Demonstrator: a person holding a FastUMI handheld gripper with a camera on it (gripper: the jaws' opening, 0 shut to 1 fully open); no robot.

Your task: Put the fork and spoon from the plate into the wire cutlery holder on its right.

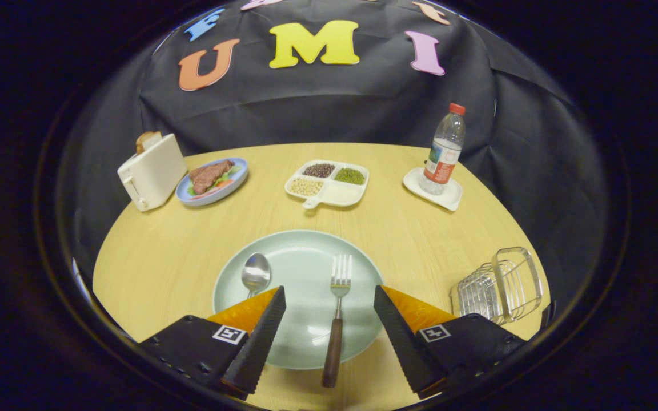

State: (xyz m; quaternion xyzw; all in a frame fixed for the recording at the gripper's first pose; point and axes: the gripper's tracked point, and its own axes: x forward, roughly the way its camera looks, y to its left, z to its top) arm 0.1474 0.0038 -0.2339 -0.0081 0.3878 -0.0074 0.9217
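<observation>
Between the spread claw (329,297): fork (337,311)

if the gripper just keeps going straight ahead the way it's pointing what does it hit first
Probably the fork, lying between the open gripper's fingers on the green plate. Depth is unclear; if it passes above, the divided dish of beans lies beyond.

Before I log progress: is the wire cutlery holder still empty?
Empty, as far as shows: the wire cutlery holder holds nothing, while fork and spoon lie on the plate. Gripper open around the fork.
</observation>
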